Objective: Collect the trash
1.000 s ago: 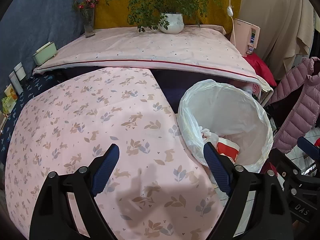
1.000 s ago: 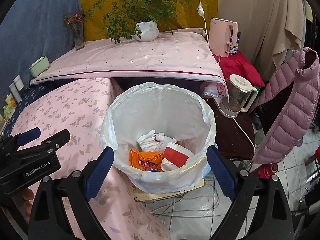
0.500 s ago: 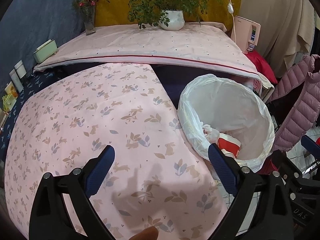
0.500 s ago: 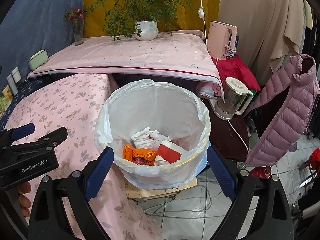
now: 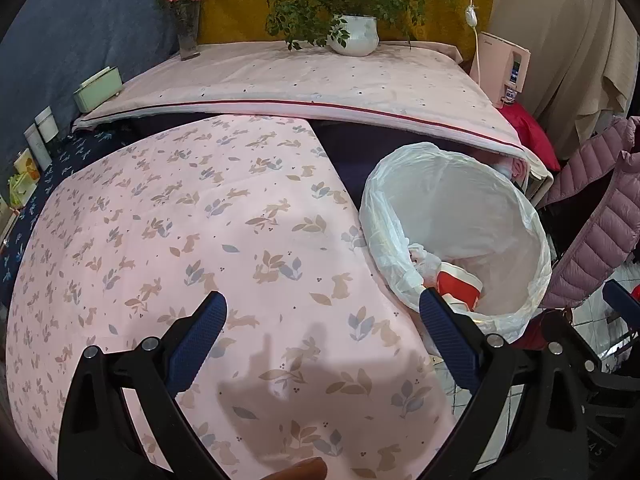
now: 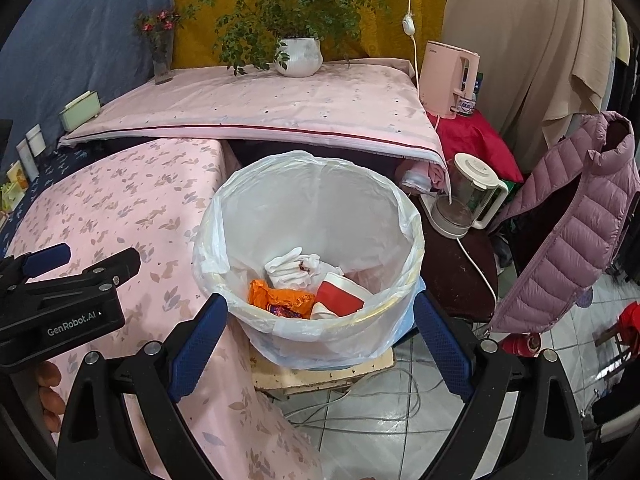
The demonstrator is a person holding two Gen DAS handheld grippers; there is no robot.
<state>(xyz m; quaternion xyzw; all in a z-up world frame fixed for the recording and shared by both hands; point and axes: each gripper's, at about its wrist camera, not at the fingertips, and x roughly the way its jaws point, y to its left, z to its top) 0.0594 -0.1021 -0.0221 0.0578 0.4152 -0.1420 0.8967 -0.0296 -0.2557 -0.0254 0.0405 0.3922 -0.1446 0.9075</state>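
Observation:
A trash bin lined with a white plastic bag (image 6: 320, 208) stands beside the table with the pink rabbit-print cloth (image 5: 192, 240). Inside lie a crumpled white tissue (image 6: 294, 268), an orange wrapper (image 6: 280, 300) and a red and white paper cup (image 6: 338, 296). The bin also shows in the left wrist view (image 5: 460, 216), with the cup (image 5: 458, 286) visible. My left gripper (image 5: 322, 332) is open and empty above the cloth. My right gripper (image 6: 320, 336) is open and empty, just in front of the bin. The left gripper's body (image 6: 60, 300) shows in the right wrist view.
A higher table with a pink cloth (image 6: 260, 108) carries a potted plant (image 6: 298, 56) and a flower vase (image 6: 162, 60). A pink kettle (image 6: 450, 80), a glass blender jug (image 6: 468, 196) and a mauve puffer jacket (image 6: 568, 224) stand right of the bin. Cables lie on the tiled floor (image 6: 380, 412).
Both grippers have drawn back and up a little from the bin; the view is wider. Both stay open and empty. The trash in the bin has not moved.

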